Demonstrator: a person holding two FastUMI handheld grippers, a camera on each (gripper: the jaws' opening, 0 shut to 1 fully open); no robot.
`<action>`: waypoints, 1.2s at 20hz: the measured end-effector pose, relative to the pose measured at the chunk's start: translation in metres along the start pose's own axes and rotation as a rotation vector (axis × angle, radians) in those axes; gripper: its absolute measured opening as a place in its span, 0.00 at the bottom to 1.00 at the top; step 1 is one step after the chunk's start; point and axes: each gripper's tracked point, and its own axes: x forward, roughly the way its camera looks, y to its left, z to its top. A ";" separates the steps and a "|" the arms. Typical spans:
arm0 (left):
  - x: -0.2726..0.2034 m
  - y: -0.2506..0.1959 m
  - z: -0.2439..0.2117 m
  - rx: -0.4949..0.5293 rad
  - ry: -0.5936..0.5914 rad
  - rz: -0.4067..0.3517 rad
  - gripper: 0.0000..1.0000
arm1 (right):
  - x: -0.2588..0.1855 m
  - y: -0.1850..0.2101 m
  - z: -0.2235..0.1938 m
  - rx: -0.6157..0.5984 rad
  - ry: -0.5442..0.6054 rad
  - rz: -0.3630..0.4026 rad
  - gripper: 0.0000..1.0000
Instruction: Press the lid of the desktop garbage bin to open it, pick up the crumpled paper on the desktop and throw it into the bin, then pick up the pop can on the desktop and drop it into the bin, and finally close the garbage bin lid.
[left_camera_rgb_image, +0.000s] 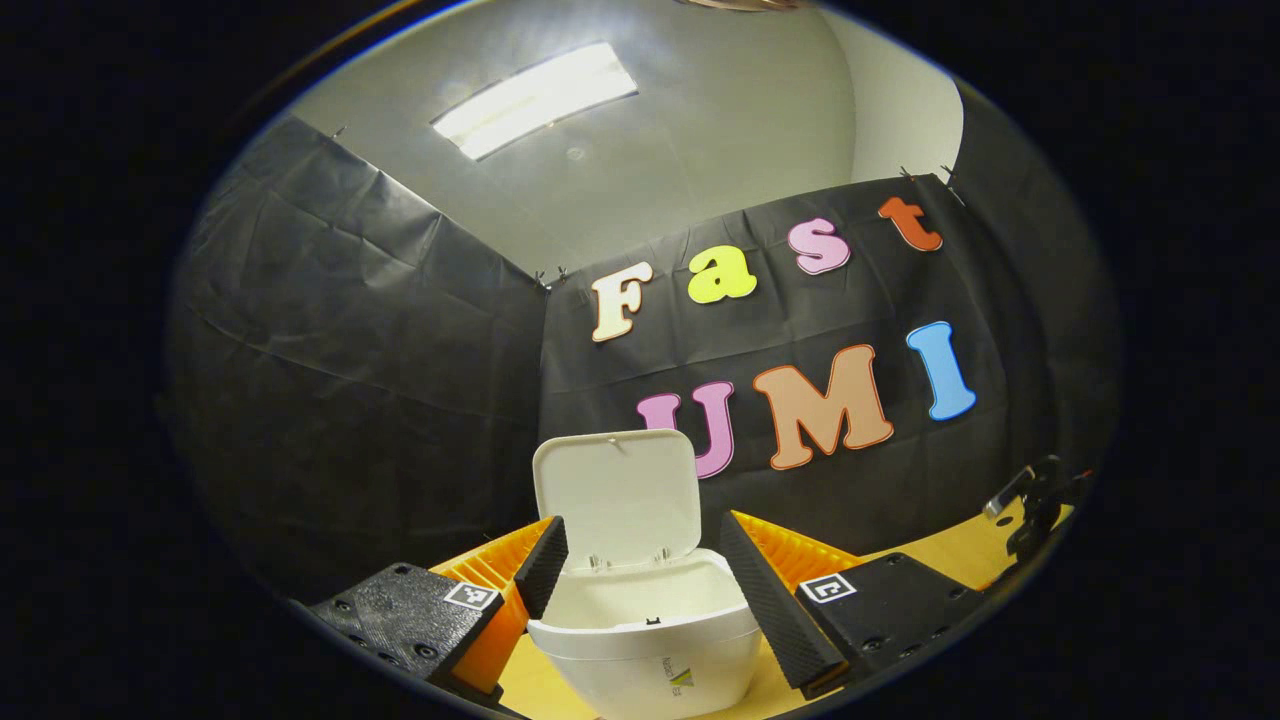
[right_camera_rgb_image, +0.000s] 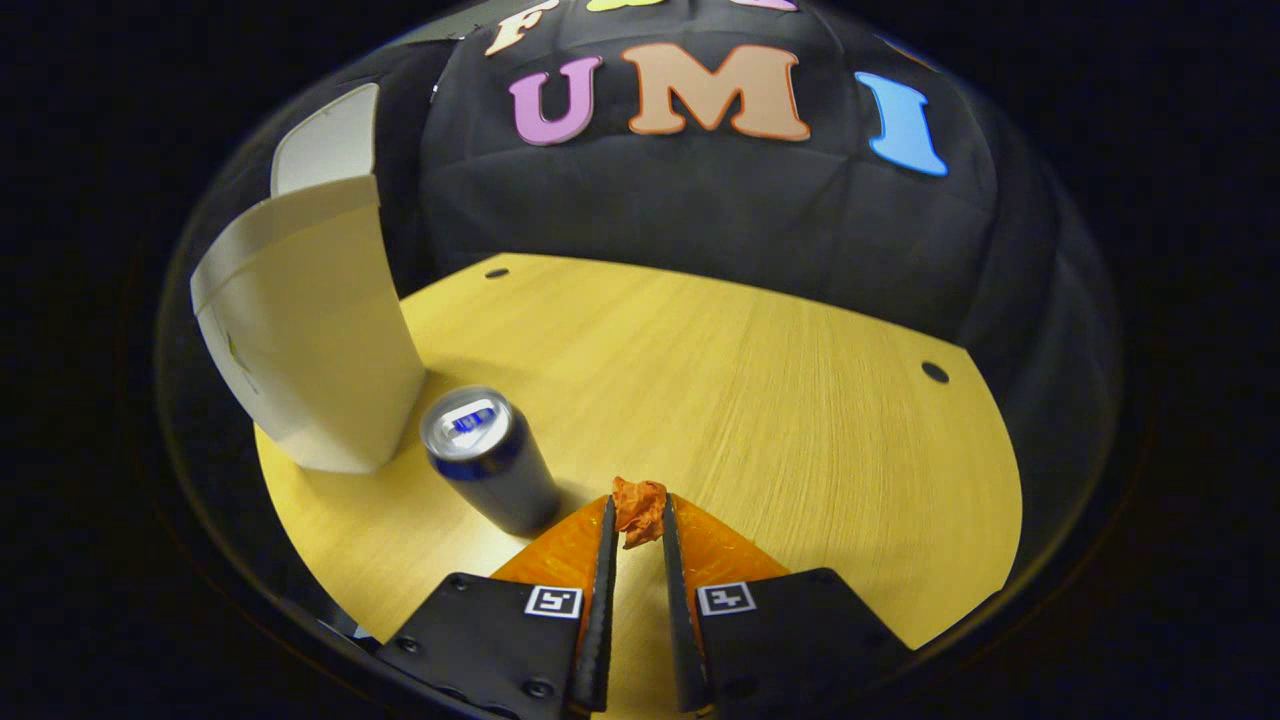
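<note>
The white desktop bin (left_camera_rgb_image: 650, 640) stands with its lid (left_camera_rgb_image: 618, 495) flipped up, seen close in the left gripper view between the wide-apart fingers of my open left gripper (left_camera_rgb_image: 640, 575). In the right gripper view the same bin (right_camera_rgb_image: 310, 340) stands at the left, and a dark pop can (right_camera_rgb_image: 490, 460) stands upright just in front of it. My right gripper (right_camera_rgb_image: 637, 525) is shut on a crumpled orange paper (right_camera_rgb_image: 640, 510), held at its fingertips just above the wooden table (right_camera_rgb_image: 760, 400), a little right of the can.
The black booth cloth rises behind the table's far edge. The table has small holes (right_camera_rgb_image: 935, 372) near its back edge. In the left gripper view the other gripper (left_camera_rgb_image: 1035, 500) shows at the far right over the table.
</note>
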 end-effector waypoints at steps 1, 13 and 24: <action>0.000 0.000 -0.002 -0.003 0.005 -0.004 0.93 | -0.007 0.007 0.015 -0.006 -0.034 0.027 0.28; -0.016 0.041 -0.022 -0.014 0.056 0.043 0.93 | -0.083 0.161 0.176 -0.174 -0.383 0.339 0.29; -0.045 0.114 -0.028 0.051 0.093 0.196 0.93 | -0.067 0.260 0.203 -0.307 -0.410 0.437 0.40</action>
